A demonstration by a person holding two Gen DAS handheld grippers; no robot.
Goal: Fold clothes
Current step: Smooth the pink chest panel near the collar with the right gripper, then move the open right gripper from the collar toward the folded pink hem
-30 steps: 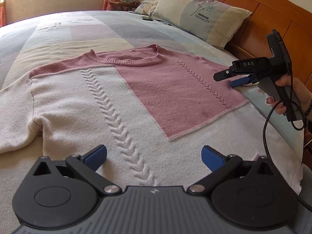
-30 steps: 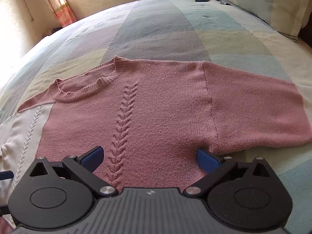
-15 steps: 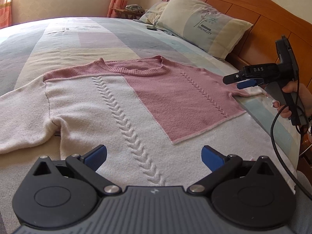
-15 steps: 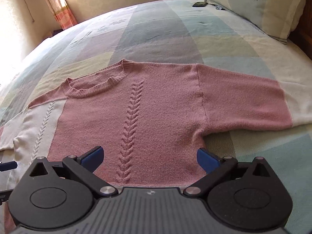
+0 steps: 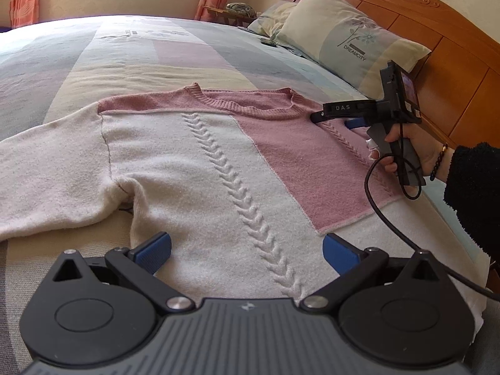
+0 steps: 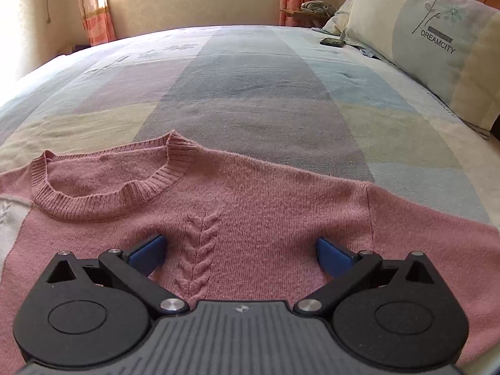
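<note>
On the bed (image 5: pixel 131 50): sweater (image 5: pixel 200 168) lies flat, sleeves out, near the headboard-side edge.
Change: right gripper (image 6: pixel 240 251) has advanced from hem to collar.
Left gripper (image 5: pixel 247 250): wide, empty, over hem.
Right: wide, empty.
Meaning: probably a shoulder grasp next.

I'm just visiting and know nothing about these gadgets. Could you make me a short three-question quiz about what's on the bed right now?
1. True or false: the left tongs are shut on the sweater.
2. Which colour is the sweater's collar: A white, B pink, C blue?
3. Fill in: the word printed on the pillow is ____.

Key: 1 false, both tongs are open, the right tongs too; 2 B; 3 DREAMCITY.
</note>
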